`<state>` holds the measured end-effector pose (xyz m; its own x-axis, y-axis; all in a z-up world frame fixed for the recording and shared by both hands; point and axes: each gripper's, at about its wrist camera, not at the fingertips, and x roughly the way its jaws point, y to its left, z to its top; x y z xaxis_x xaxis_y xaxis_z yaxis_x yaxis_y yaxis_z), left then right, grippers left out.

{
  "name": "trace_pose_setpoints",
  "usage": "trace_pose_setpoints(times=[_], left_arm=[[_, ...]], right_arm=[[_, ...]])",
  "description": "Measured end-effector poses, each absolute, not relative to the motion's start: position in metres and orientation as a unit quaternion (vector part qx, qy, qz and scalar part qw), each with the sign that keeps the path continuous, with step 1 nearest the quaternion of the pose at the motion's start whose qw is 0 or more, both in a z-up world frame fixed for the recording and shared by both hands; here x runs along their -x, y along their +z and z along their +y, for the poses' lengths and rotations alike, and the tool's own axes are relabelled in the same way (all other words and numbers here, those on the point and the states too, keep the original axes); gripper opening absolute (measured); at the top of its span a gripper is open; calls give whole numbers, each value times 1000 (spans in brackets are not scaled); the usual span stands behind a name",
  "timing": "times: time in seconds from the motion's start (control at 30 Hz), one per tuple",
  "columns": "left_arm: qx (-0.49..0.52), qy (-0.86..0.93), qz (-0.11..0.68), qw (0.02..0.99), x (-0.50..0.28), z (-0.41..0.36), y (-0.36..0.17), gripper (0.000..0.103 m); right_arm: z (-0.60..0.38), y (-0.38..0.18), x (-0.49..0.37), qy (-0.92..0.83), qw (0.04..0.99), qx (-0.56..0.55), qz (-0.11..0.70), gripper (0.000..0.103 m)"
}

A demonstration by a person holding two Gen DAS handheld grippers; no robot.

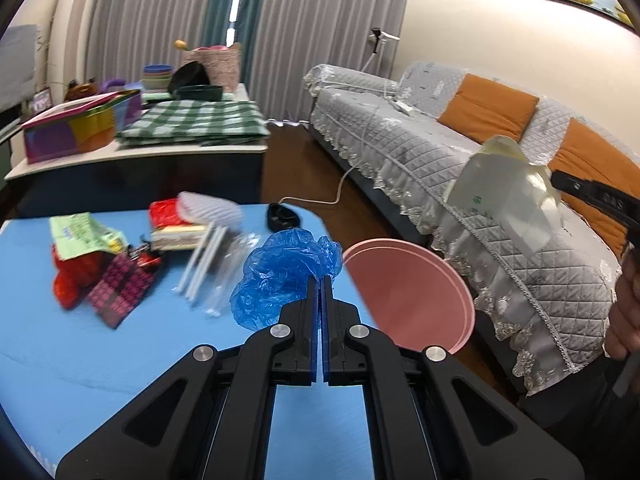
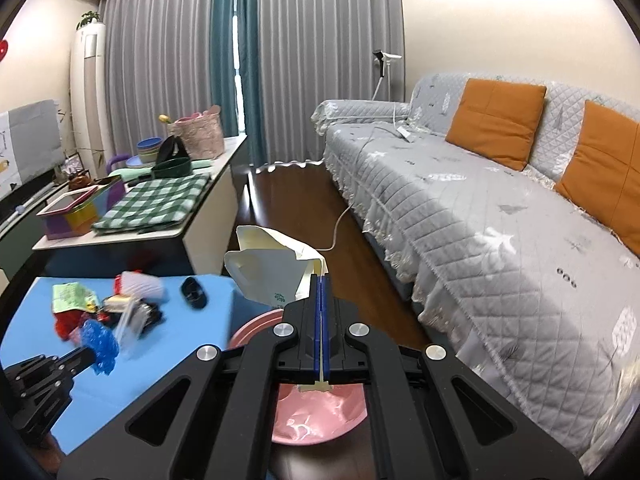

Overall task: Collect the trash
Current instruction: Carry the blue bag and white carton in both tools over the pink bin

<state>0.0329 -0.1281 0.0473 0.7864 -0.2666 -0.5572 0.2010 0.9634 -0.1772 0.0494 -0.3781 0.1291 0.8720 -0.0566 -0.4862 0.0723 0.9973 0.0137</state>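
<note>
My left gripper [image 1: 321, 280] is shut on a crumpled blue plastic bag [image 1: 280, 276], held just above the blue table [image 1: 80, 352]; that bag [image 2: 99, 343] and the left gripper [image 2: 90, 354] show at the lower left of the right wrist view. My right gripper [image 2: 321, 278] is shut on a flattened white paper carton [image 2: 274, 276], pinched by its edge and lifted over the pink bin [image 2: 320, 420]. From the left wrist camera the carton [image 1: 504, 200] hangs in the right gripper [image 1: 558, 182] above and right of the bin [image 1: 412, 300]. More litter [image 1: 120, 256] lies on the table's far side.
A grey-covered sofa [image 2: 480, 208] with orange cushions [image 2: 496, 120] runs along the right. A side counter [image 1: 140, 152] holds a green checked cloth [image 1: 192, 120], a coloured box and bowls. A black object [image 1: 282, 216] sits at the table's far edge. A white cable [image 2: 340, 224] crosses the dark floor.
</note>
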Motion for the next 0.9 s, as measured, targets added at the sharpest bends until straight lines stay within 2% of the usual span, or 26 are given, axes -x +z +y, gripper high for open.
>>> trace_pose_setpoints(times=[0.5, 0.9], left_arm=[[19, -174, 315, 933, -88, -213, 28, 1], [15, -169, 352, 921, -132, -245, -7, 1]], right_arm=[[-407, 91, -96, -50, 959, -62, 274, 0], [-427, 60, -134, -53, 945, -86, 311, 0]])
